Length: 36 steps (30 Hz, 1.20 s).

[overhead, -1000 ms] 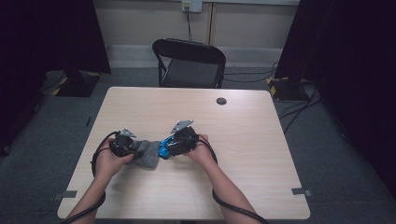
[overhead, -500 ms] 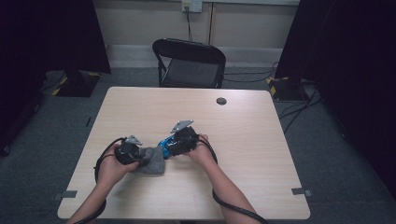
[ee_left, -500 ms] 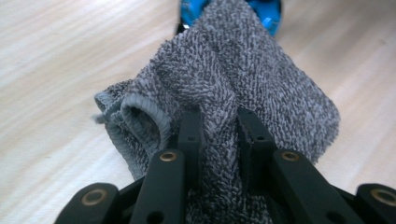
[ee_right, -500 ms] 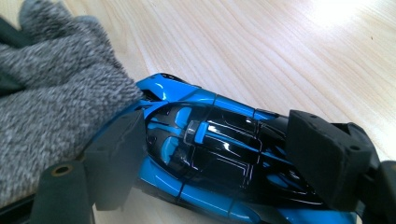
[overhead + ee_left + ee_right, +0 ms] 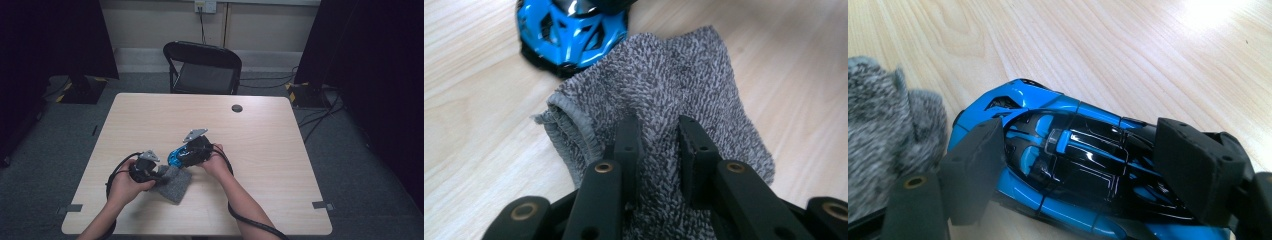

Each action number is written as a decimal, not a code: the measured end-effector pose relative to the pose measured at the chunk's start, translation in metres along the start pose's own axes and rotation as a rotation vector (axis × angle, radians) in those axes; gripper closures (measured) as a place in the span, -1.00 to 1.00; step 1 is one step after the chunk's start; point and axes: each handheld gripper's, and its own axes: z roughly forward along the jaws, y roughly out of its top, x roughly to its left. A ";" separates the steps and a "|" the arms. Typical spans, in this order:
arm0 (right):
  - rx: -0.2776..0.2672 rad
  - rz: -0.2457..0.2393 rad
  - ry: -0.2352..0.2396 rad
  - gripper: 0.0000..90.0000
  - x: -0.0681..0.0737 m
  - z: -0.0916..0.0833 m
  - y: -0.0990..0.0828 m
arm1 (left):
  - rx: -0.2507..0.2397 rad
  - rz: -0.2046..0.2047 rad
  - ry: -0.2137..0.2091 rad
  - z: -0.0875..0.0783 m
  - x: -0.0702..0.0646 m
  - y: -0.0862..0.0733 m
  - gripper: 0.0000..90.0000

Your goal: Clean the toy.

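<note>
A blue and black toy car [image 5: 1073, 160] lies on the wooden table [image 5: 270, 145], and my right gripper [image 5: 1085, 167] is shut on it, one pad on each side of its body. From above, the car [image 5: 173, 156] sits at the tip of my right gripper [image 5: 179, 156]. A grey knitted cloth [image 5: 664, 85] lies just in front of the car [image 5: 569, 30], its far edge touching it. My left gripper [image 5: 659, 150] is shut on a fold of this cloth [image 5: 176, 183]. From above, my left gripper [image 5: 159, 175] is low over the table, left of the cloth.
A small black round disc [image 5: 237, 108] sits near the table's far edge. A black folding chair [image 5: 202, 67] stands behind the table. Grey tape marks [image 5: 320, 204] are near the front corners. Cables trail from both grippers toward the person.
My left gripper has moved right and toward the near edge, dragging the grey cloth from the car's left to its near side. The right gripper and the car have stayed in place.
</note>
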 end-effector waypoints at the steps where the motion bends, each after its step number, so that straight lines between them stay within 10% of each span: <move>1: 0.003 0.001 -0.001 -0.54 0.000 0.000 0.000 | -0.004 0.002 -0.004 -0.002 0.000 0.000 0.63; 20: 0.006 -0.001 0.002 -0.53 0.000 0.000 0.000 | -0.114 -0.181 0.194 -0.044 0.059 -0.030 0.56; 29: 0.007 0.000 0.001 -0.53 0.000 0.000 0.000 | -0.177 0.015 0.211 -0.055 0.066 -0.029 -0.01; 36: 0.010 0.001 0.000 -0.53 0.001 0.000 0.001 | -0.094 0.107 0.150 -0.037 0.065 -0.032 -0.25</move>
